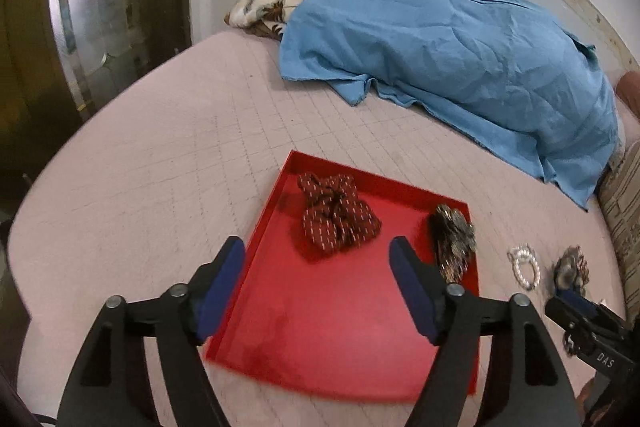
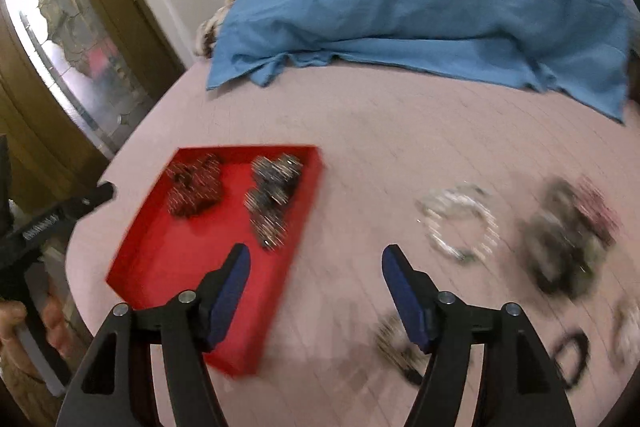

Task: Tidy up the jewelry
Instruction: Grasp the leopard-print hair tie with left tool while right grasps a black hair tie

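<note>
Black left gripper (image 1: 318,259) with blue pads (image 1: 412,291), silver pivot screws.

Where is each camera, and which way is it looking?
Left wrist: rides the open left hand-held gripper, looking down over the red tray; the right tool shows at the right edge.
Right wrist: rides the open right hand-held gripper, facing the bed beside the tray; a hand holding the left tool shows.
Both see the tray, pearl bracelet and blue cloth.

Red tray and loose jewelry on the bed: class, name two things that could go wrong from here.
1. The red tray sits on soft pink bedding; pressing its rim might tip it, spilling the red scrunchie.
2. The pearl bracelet lies beside a dark hairpiece; the open right gripper could snag both.
</note>
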